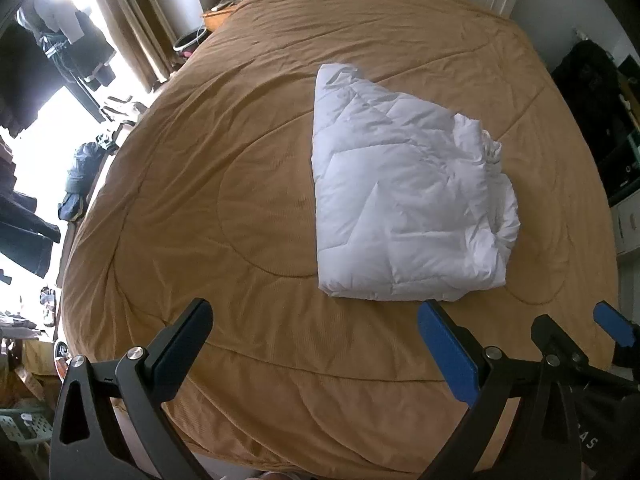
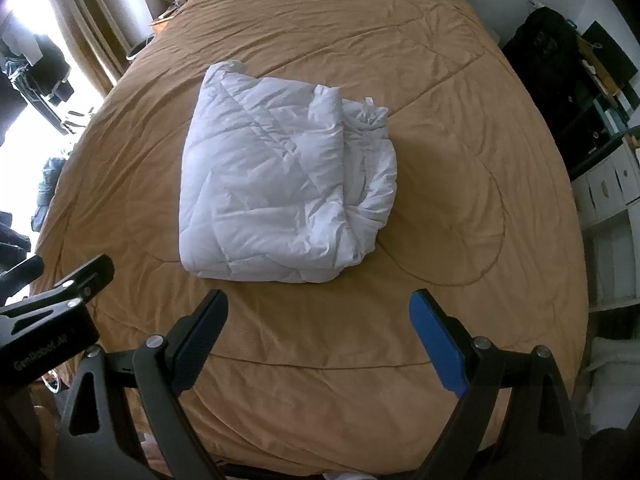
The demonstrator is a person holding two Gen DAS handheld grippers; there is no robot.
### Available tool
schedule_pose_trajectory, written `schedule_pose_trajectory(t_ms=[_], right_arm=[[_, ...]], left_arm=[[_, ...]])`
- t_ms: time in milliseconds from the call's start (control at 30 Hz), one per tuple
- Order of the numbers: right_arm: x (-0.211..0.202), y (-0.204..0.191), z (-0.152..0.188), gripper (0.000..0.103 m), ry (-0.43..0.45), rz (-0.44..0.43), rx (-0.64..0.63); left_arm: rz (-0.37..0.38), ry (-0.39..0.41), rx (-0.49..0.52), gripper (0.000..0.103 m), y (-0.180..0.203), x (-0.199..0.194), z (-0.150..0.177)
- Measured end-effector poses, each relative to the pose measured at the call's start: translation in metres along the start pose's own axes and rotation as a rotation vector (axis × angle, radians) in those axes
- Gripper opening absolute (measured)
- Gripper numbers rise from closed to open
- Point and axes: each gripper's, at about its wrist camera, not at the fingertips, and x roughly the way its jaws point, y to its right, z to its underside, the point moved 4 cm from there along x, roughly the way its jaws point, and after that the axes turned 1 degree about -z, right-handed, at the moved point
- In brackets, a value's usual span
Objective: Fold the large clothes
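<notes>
A white quilted garment (image 1: pixel 404 192) lies folded into a thick bundle on a tan bedspread (image 1: pixel 240 184), with loose bunched fabric along its right side. It also shows in the right wrist view (image 2: pixel 276 176). My left gripper (image 1: pixel 316 340) is open and empty, held above the near part of the bed, short of the bundle. My right gripper (image 2: pixel 320 328) is open and empty too, just before the bundle's near edge. The right gripper's fingers (image 1: pixel 612 324) show at the left wrist view's right edge.
The tan bedspread (image 2: pixel 460 160) covers a large bed. A window with curtains (image 1: pixel 132 20) and hanging clothes (image 1: pixel 68 48) are to the left. Dark shelves with clutter (image 2: pixel 580 80) and white drawers (image 2: pixel 612 188) stand to the right. A nightstand (image 1: pixel 218 14) is by the headboard.
</notes>
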Motion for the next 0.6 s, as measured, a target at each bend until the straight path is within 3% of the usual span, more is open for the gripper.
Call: schedule_pose_trajectory(t_ms=[600], right_arm=[[-0.008, -0.014, -0.007, 0.092, 0.024, 0.011, 0.000]], left_arm=[[0.002, -0.026, -0.002, 0.102, -0.008, 0.008, 0.002]])
